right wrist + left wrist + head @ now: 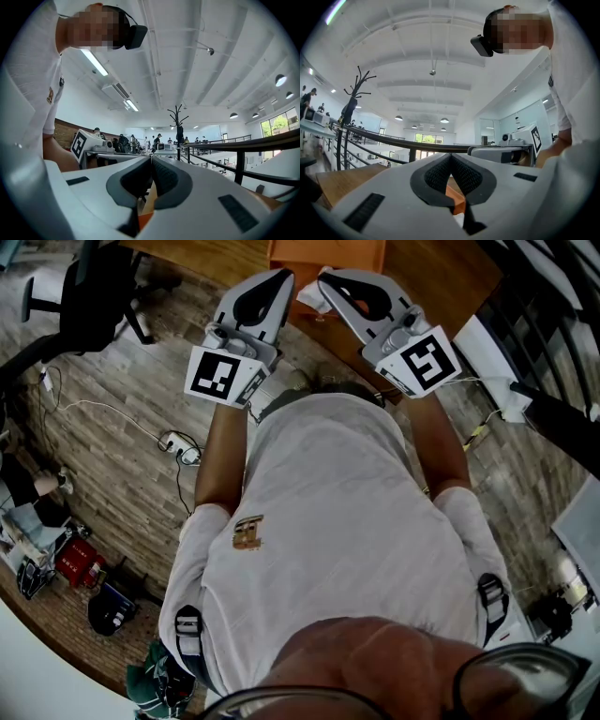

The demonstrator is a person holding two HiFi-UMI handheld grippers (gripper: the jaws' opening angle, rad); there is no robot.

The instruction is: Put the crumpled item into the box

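The head view looks down over the person's white shirt. Both grippers are held out over a wooden table (441, 273). An orange box (328, 254) stands at the table's near edge, just beyond the gripper tips. A white crumpled item (310, 298) lies between the two tips, in front of the box. My left gripper (279, 277) (451, 155) is shut, with its dark pads meeting and nothing between them. My right gripper (325, 279) (151, 158) is also shut, with no object showing between its pads. Orange from the box (457, 199) shows below the left gripper's jaws.
A black office chair (94, 292) stands on the wooden floor at the left. A cable with a power strip (180, 446) runs beside the person's left arm. Bags and a red case (77, 561) lie at the lower left. A dark railing (539, 306) runs along the right.
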